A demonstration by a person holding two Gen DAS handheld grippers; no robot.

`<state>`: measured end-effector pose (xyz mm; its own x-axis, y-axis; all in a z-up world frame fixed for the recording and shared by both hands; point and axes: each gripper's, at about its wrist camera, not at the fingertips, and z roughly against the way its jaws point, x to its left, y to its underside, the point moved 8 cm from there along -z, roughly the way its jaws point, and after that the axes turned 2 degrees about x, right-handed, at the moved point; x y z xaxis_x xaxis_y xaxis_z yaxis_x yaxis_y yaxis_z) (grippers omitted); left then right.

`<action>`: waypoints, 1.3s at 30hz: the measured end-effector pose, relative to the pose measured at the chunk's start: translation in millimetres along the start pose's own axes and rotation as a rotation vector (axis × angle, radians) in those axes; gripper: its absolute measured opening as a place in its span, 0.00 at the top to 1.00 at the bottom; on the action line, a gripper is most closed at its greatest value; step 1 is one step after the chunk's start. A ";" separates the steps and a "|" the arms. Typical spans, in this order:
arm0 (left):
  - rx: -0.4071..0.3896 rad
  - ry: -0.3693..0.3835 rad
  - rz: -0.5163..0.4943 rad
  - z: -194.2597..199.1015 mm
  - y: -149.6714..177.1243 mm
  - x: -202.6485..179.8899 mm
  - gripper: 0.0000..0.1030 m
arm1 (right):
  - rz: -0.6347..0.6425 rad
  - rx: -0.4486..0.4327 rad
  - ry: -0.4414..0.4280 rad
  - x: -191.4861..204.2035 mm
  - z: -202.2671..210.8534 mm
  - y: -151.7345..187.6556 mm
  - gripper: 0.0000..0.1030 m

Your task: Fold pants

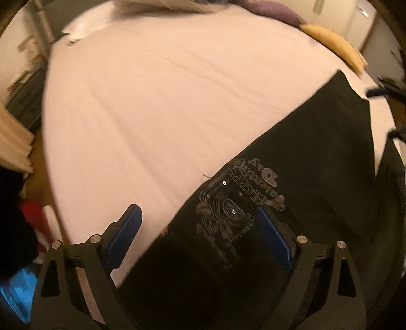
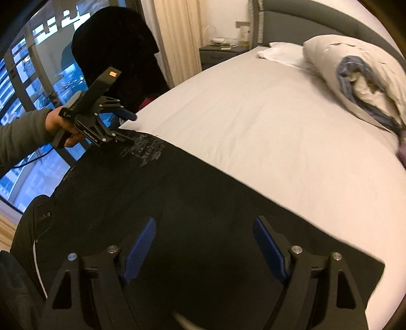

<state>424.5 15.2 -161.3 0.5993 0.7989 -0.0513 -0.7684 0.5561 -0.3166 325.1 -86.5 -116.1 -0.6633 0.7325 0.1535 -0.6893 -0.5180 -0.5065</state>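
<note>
Black pants (image 1: 317,157) with a grey printed design (image 1: 238,198) lie flat along the near edge of a white bed; they also show in the right wrist view (image 2: 177,203). My left gripper (image 1: 200,215) is open, its blue-padded fingers (image 1: 124,233) spread over the printed waist end, one pad above the sheet and one above the fabric. It also shows in the right wrist view (image 2: 127,124), held in a hand. My right gripper (image 2: 205,228) is open above the leg part of the pants, holding nothing.
The white bed sheet (image 1: 165,101) stretches away. A yellow cushion (image 1: 332,43) and purple fabric (image 1: 266,10) lie at its far side. A pillow with blue cloth (image 2: 360,76) lies at the bed's head. A dark garment (image 2: 119,50) hangs by the window.
</note>
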 end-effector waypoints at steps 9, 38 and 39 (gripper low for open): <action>0.108 0.097 -0.007 -39.1 0.2 22.4 0.32 | 0.128 0.109 -0.040 4.0 -51.5 -13.4 0.31; -0.233 -0.072 -0.170 84.8 39.6 -32.1 0.92 | 0.349 0.332 0.015 -27.0 -60.9 -29.8 0.89; -0.237 -0.072 -0.167 76.8 41.5 -43.1 0.92 | 0.340 0.322 0.019 -28.4 -54.6 -30.7 0.90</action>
<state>349.6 21.4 -99.5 0.6891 0.7198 0.0843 -0.5819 0.6188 -0.5277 381.0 -67.3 -151.3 -0.8637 0.5040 0.0069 -0.4911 -0.8385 -0.2362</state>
